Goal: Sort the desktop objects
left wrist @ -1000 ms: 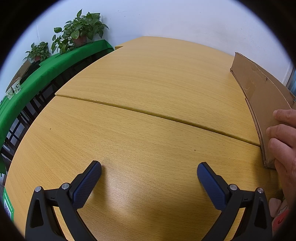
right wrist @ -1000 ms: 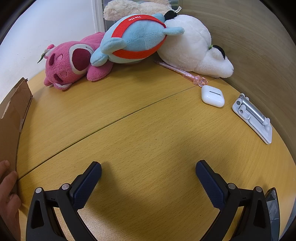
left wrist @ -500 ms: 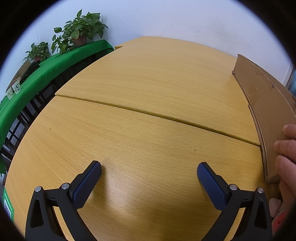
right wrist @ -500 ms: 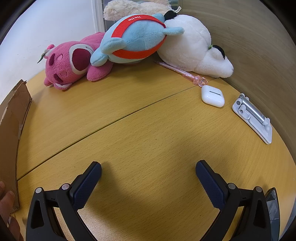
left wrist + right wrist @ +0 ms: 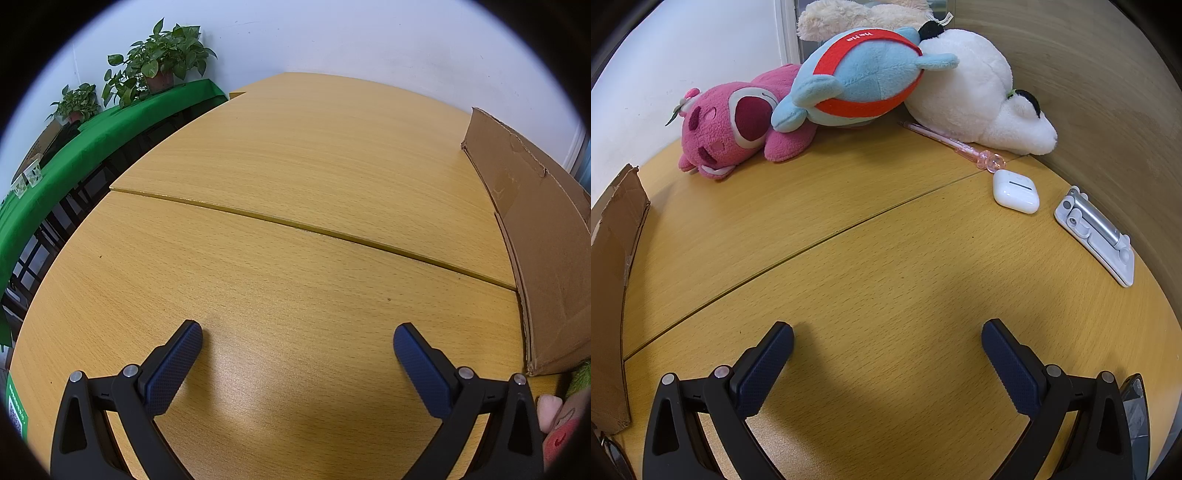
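In the right wrist view, a pink plush bear, a blue and red plush and a white plush lie in a row at the far edge of the wooden table. A pink pen, a white earbud case and a grey folding stand lie to the right. My right gripper is open over bare wood, well short of them. My left gripper is open too, with nothing between its fingers. A cardboard box stands to its right.
The box's side also shows at the left of the right wrist view. A green-covered shelf with potted plants runs beyond the table's left edge. A wood-grain wall closes the right. Bits of plush peek in at the lower right.
The hand that held the cardboard box has withdrawn out of both views. The box has shifted slightly. Both grippers have stayed still and open.
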{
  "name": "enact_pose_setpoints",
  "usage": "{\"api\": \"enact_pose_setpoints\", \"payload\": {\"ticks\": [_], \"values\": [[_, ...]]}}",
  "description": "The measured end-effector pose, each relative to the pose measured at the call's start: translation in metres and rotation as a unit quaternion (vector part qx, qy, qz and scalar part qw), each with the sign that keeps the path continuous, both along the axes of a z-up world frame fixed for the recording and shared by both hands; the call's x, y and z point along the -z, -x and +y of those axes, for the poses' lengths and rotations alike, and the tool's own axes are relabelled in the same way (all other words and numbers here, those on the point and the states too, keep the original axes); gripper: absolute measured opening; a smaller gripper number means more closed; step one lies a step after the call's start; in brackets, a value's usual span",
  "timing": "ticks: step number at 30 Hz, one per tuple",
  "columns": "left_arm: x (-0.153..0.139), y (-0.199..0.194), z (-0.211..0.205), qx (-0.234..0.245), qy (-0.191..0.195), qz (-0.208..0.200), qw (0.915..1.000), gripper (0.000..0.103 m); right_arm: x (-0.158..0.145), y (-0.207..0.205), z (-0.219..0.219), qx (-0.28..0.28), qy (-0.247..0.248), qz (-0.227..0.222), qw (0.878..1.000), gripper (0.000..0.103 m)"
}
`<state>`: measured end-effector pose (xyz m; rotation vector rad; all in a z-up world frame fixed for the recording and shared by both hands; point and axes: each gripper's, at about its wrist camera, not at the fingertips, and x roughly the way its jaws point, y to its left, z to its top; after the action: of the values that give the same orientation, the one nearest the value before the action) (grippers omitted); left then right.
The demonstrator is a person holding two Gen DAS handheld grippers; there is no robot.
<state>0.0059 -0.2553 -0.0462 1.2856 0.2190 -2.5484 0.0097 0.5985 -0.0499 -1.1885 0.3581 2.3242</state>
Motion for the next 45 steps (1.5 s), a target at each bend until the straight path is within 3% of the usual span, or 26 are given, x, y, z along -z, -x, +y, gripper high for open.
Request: {"api": "enact_pose_setpoints", "payload": {"ticks": [27, 31, 33, 35, 37, 40, 45], "values": [[0.000, 0.000, 0.000, 0.000, 0.000, 0.000, 1.0000, 0.103, 0.004, 0.009, 0.003, -0.010, 0.000, -0.002, 1.000, 0.103], [0.000, 0.000, 0.000, 0.000, 0.000, 0.000, 1.0000, 0.103, -0.001, 0.001, -0.011, -0.067, 0.029, -0.051, 0.996, 0.103], [0.000, 0.000, 0.000, 0.000, 0.000, 0.000, 1.0000, 0.103, -0.007, -0.012, -0.024, -0.104, 0.046, -0.051, 0.992, 0.103], [0.000, 0.000, 0.000, -0.001, 0.000, 0.000, 1.0000, 0.103, -0.022, -0.027, -0.046, -0.147, 0.031, -0.047, 0.988, 0.103], [0.000, 0.000, 0.000, -0.001, 0.000, 0.000, 1.0000, 0.103, -0.044, -0.042, -0.076, -0.199, 0.023, -0.037, 0.979, 0.103], [0.000, 0.000, 0.000, -0.001, -0.001, 0.000, 1.0000, 0.103, -0.086, -0.060, -0.134, -0.282, 0.037, 0.011, 0.958, 0.103], [0.000, 0.000, 0.000, -0.002, -0.001, 0.000, 1.0000, 0.103, -0.134, -0.075, -0.232, -0.425, 0.109, 0.070, 0.896, 0.103]]}}
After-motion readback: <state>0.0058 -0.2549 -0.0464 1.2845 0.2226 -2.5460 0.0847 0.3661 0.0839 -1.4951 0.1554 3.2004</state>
